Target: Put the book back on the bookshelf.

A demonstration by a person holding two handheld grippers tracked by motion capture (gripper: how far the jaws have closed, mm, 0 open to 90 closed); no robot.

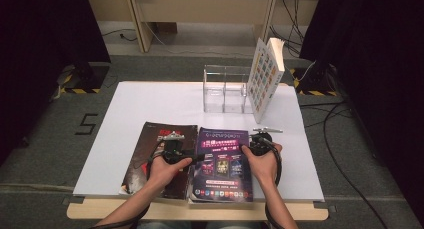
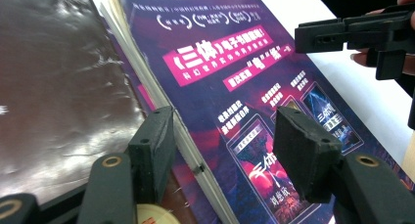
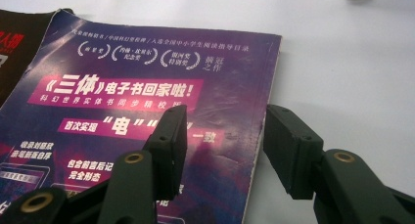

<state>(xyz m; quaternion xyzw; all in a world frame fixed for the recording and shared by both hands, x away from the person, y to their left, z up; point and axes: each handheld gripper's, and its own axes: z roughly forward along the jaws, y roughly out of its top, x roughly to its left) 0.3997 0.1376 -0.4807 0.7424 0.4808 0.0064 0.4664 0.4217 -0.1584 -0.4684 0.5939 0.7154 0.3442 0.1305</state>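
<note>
A purple magazine (image 1: pixel 222 164) (image 2: pixel 235 62) (image 3: pixel 147 87) lies flat at the front of the white tabletop (image 1: pixel 150 104). A dark magazine (image 1: pixel 150 134) (image 2: pixel 58 87) (image 3: pixel 14 53) lies right beside it on the left. My left gripper (image 1: pixel 199 156) (image 2: pixel 222 145) is open, with its jaws astride the purple magazine's left edge: one jaw is over the dark cover, the other over the purple one. On the opposite side my right gripper (image 1: pixel 245 148) (image 3: pixel 225 145) is open too, straddling the magazine's right edge with one jaw above the cover and one above bare table.
A clear acrylic holder (image 1: pixel 225 89) with compartments stands at the back of the table. A thick white book (image 1: pixel 265 76) leans upright against its right side. The table's front edge runs just under the person's forearms. Cables lie on the floor at the right.
</note>
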